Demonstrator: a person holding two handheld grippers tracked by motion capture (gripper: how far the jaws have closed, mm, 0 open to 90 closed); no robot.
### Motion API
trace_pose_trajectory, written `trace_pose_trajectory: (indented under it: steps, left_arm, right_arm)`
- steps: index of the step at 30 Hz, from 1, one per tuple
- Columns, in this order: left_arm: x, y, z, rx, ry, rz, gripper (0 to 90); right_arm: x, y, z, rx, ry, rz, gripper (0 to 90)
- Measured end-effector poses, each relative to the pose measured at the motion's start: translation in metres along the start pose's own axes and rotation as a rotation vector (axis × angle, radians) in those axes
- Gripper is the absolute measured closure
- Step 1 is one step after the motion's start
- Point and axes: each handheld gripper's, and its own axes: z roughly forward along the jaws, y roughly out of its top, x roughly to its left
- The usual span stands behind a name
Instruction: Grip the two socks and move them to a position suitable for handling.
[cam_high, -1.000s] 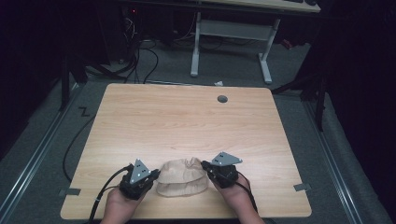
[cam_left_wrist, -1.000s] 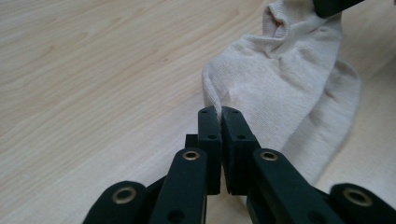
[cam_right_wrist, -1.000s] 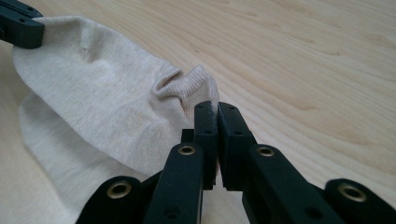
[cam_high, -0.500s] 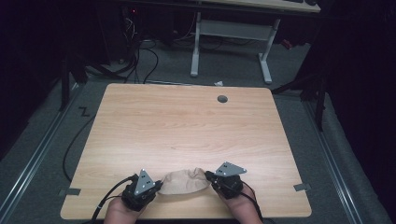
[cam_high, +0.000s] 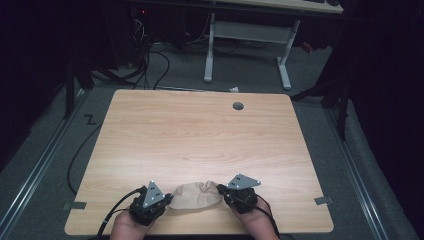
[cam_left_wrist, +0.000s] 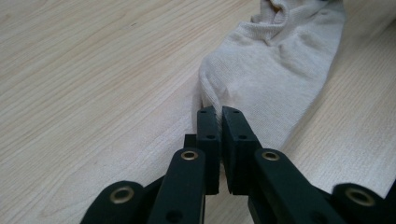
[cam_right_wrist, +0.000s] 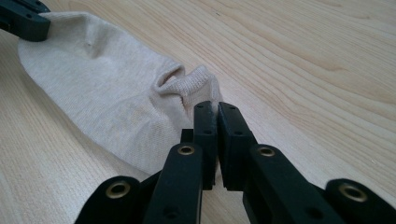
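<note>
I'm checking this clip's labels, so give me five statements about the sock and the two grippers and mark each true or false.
1. The left gripper is shut on an edge of the beige sock. True.
2. The right gripper hangs open, clear of the sock. False: its jaws are shut on the sock's edge beside the ribbed cuff.
3. The sock lies near the table's far edge, by the round hole. False: it lies at the near edge, between the two grippers.
4. The sock spans the gap between the grippers, one at each end. True.
5. A second sock lies in the middle of the table. False: the one sock is the table's sole item.
</note>
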Motion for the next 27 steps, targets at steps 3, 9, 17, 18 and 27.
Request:
trace_pose_trajectory:
  steps: [3,9,17,18,27]
  left_arm:
    - [0.0,-0.001,0.004,0.021,-0.008,-0.003,85.4]
    - [0.002,-0.005,0.014,0.069,0.003,0.0,83.7]
    - [0.004,-0.007,0.017,0.079,0.019,0.012,81.9]
    - [0.004,-0.007,0.017,0.082,0.02,0.014,81.9]
    - [0.005,-0.007,0.021,0.078,0.043,0.036,79.7]
  right_arm:
    - [-0.002,-0.001,0.0,0.005,-0.003,0.011,86.4]
    - [-0.003,-0.005,0.008,0.055,0.011,0.014,85.9]
    - [-0.003,-0.007,0.016,0.097,0.013,0.001,84.6]
    - [-0.002,-0.007,0.016,0.101,0.016,0.003,84.4]
    - [-0.002,-0.008,0.018,0.107,0.01,-0.009,83.3]
